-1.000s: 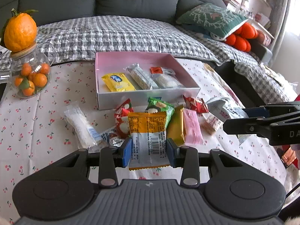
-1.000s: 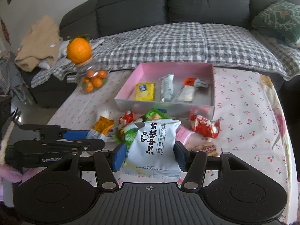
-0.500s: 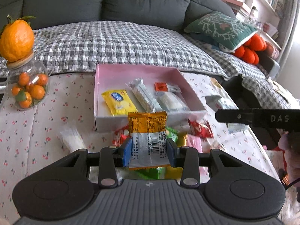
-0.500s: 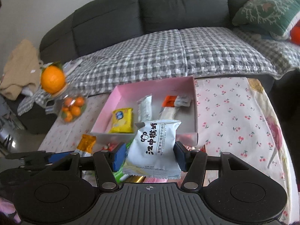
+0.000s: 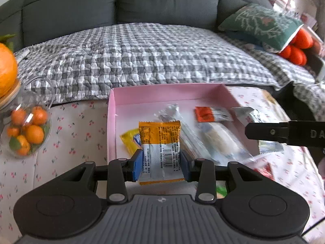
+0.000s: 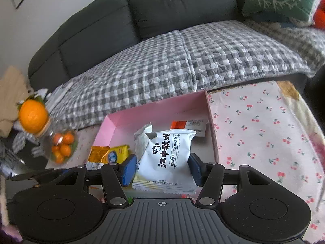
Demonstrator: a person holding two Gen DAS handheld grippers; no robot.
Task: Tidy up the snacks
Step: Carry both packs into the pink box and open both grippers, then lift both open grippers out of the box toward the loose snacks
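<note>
An orange-and-white packet was clamped in the left gripper over the pink box. Only the right wrist view showed the white packet clamped in the right gripper. Bare floor was seen along the box's far wall.

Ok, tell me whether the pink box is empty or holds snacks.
Holds snacks. The pink box is open-topped, with a yellow packet, a clear-wrapped bar and an orange-ended packet inside.
</note>
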